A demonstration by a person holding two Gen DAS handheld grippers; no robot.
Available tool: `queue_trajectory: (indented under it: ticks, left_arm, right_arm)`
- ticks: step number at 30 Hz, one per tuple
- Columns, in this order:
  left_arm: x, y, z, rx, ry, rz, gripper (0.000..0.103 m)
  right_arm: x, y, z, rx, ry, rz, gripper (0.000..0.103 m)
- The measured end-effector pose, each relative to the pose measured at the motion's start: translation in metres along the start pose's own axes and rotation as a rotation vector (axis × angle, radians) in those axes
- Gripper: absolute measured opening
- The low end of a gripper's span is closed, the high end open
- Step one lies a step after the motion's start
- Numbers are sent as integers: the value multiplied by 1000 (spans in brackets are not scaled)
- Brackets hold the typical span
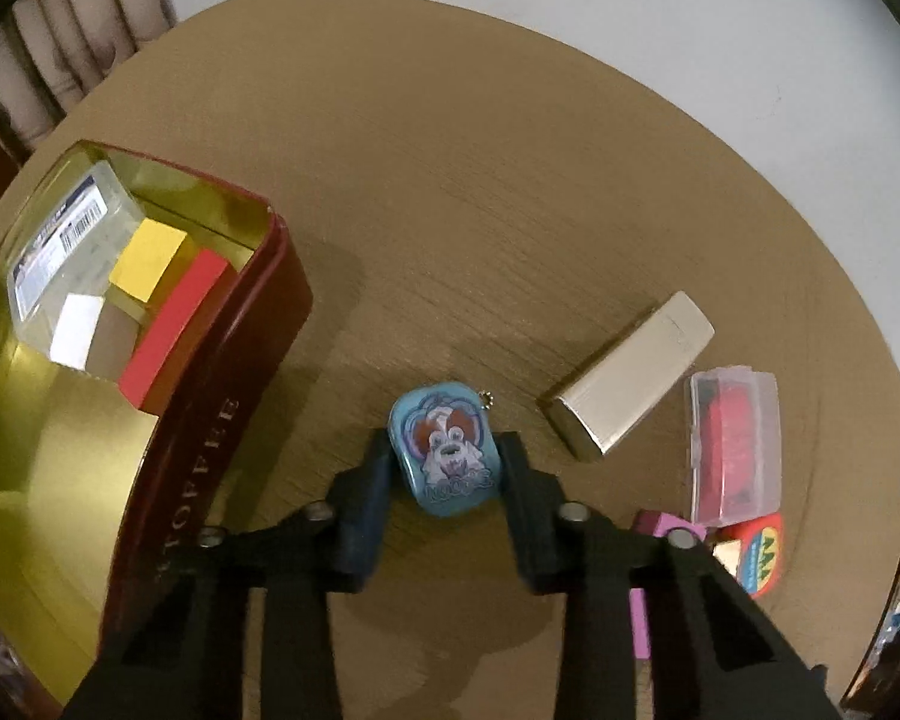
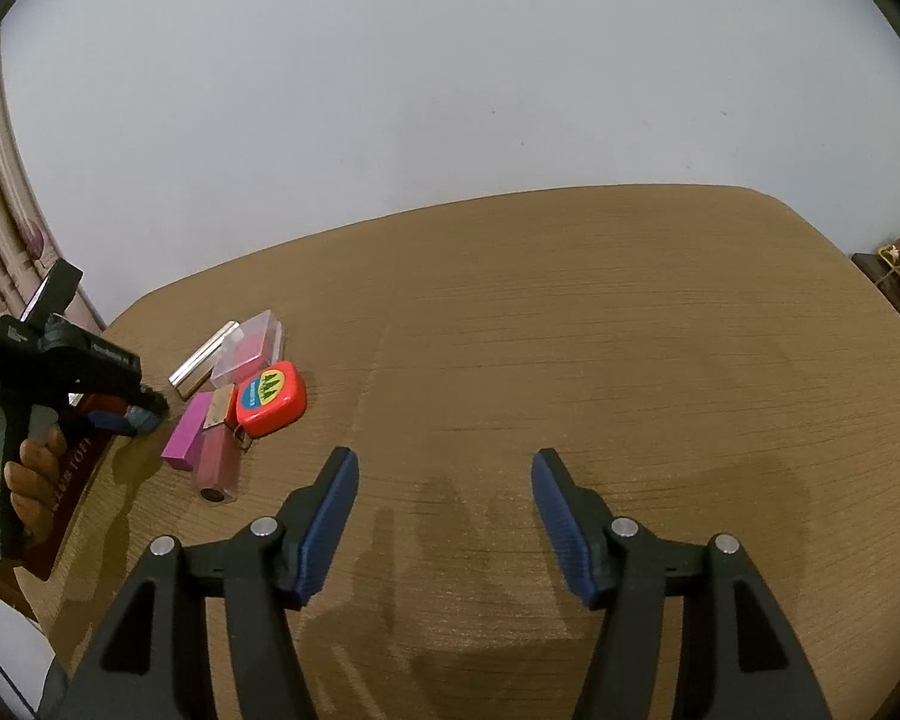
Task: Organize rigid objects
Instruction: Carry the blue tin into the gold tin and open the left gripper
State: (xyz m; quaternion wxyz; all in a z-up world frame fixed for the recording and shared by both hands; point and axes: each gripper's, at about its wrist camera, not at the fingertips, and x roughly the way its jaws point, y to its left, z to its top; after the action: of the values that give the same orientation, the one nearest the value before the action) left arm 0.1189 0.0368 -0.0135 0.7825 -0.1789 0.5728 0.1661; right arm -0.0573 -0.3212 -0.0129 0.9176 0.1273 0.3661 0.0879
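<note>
Left wrist view: the left gripper (image 1: 447, 459) pinches a small blue tin (image 1: 444, 450) with a cartoon dog on its lid, one finger against each side, above the brown counter (image 1: 480, 210). A tiny ball chain hangs off the tin's top corner. To the left sits an open dark red toffee tin (image 1: 222, 396) with a gold inside. In its far end lie a clear plastic box (image 1: 66, 252) with a barcode label, a yellow block (image 1: 150, 258) and a red block (image 1: 174, 324) side by side, and a white-faced block just beside them. To the right of the gripper a gold-coloured metal case (image 1: 630, 372) lies at an angle on the counter. Near it sits a clear box with red contents (image 1: 735, 444), and below that a red tape measure (image 1: 756, 552) and a pink block (image 1: 660, 525), both partly hidden behind the gripper's right finger.

Right wrist view: the right gripper (image 2: 444, 468) has its fingers spread wide with nothing between them, over bare counter. Far left, a hand (image 2: 24, 468) holds the left gripper's handle above the toffee tin. Beside it the loose things cluster together: the metal case, the clear box, the tape measure, the pink block, and a pinkish tube (image 2: 216, 465) touching the pink block.
</note>
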Motion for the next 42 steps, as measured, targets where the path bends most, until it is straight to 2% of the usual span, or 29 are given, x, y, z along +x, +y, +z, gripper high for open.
queue_trajectory:
  ticks: [3,5,10,14,15,19,24,28,30,32,36,39,42]
  left_arm:
    - [-7,2,-8,13,5,-45,30]
    - [-20,1,-18,61,-8,-71,30]
    - [-79,21,-43,187,-79,-115,30]
    - [-119,75,-47,285,-127,-66,30]
    - [-125,71,-53,292,-126,-51,30]
    - [-117,129,-33,320,-129,52,30]
    - [-77,170,-10,336,-99,109,30]
    - [-56,184,-3,334,-80,112,30]
    - [-50,193,2,326,-62,87,30]
    - [-46,196,2,324,-60,102,31]
    - [-41,202,3,340,-87,173,34]
    - [-52,203,0,335,-117,166,36]
    - [-79,199,-13,337,-208,171,51]
  right_arm:
    - [1,0,0,5,0,0,62]
    - [2,-1,1,8,4,0,62]
    - [6,-1,2,9,21,-4,62]
    - [11,1,3,4,40,-16,62]
    - [12,2,3,2,44,-21,62]
    - [19,5,4,-4,62,-39,62]
    - [28,8,4,-9,83,-55,62]
    - [36,11,5,-14,99,-67,62]
    - [39,12,5,-17,106,-71,62]
    - [42,14,5,-20,111,-75,62]
    - [44,14,6,-22,114,-78,62]
    - [46,14,6,-24,116,-79,62]
    - [46,14,6,-24,116,-81,62]
